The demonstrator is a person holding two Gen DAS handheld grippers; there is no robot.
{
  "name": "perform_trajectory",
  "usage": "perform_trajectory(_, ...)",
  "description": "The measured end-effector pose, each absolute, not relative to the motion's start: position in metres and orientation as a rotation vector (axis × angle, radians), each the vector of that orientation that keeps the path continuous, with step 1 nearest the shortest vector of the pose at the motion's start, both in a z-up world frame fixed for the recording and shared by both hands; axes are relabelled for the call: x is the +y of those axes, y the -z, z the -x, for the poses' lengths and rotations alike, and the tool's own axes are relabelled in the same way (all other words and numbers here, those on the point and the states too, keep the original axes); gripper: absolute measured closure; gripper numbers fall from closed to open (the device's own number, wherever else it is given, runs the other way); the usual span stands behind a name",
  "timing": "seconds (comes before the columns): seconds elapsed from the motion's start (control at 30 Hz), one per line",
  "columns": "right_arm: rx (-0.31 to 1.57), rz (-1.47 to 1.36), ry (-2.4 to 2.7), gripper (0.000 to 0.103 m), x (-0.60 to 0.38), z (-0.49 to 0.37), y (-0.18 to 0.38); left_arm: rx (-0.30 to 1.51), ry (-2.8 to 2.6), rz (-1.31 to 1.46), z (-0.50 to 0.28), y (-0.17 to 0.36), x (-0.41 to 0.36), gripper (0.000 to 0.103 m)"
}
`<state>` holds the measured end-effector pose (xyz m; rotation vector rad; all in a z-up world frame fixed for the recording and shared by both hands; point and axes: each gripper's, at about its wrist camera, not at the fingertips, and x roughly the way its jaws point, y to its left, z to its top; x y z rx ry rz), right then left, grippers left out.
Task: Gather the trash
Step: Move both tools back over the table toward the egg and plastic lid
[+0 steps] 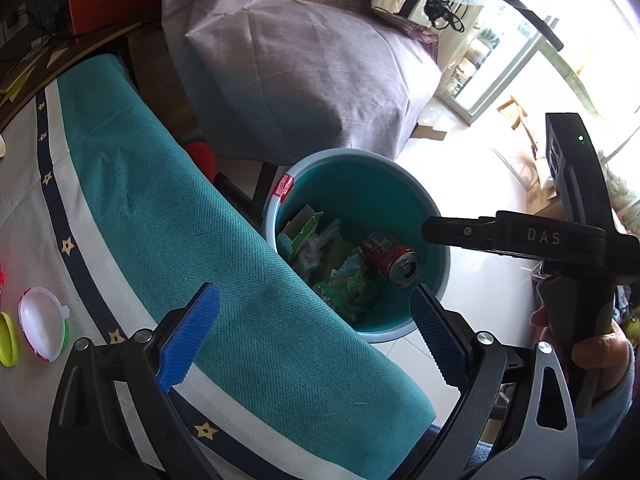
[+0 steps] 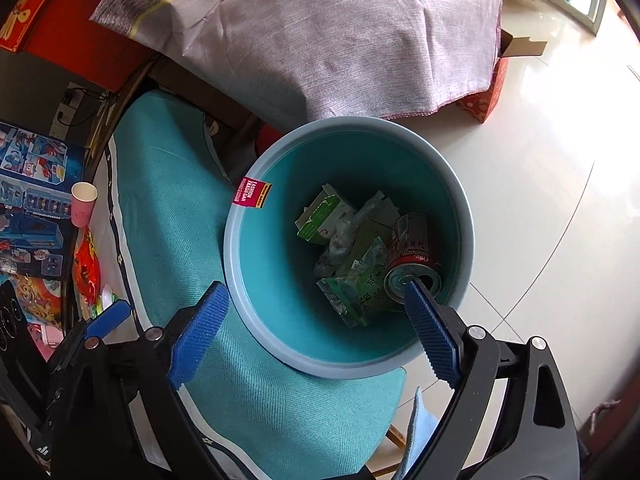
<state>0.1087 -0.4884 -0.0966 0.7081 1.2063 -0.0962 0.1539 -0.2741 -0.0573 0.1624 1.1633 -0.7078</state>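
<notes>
Gaping wide, the right gripper hangs over the bin with nothing between its blue pads. The left gripper is spread open too and empty, poised above the teal cloth at the table's edge. Down in the bin, the red can lies on its side against the right wall, its top end facing up. Beside it on the left sit green wrappers and a torn carton. A red label clings to the bin's left rim. On the table at far left a white lid rests beside a green ring. Farther off, a paper cup stands upright. A hand grasps the right handle.
</notes>
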Motion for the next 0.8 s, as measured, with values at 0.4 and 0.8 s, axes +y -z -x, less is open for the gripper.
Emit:
perform_trajectory(0.4, 1.202, -0.647, 0.094, 0.016, -0.46, -0.103, 0.073, 1.128, 0.69, -0.101, -0.145, 0.045, -0.23, 0.007)
perform_trajectory(0.8, 1.255, -0.507, -0.022, 0.016, -0.372, -0.133, 0.06, 1.111, 0.572, -0.001, -0.145, 0.042, -0.145, 0.007)
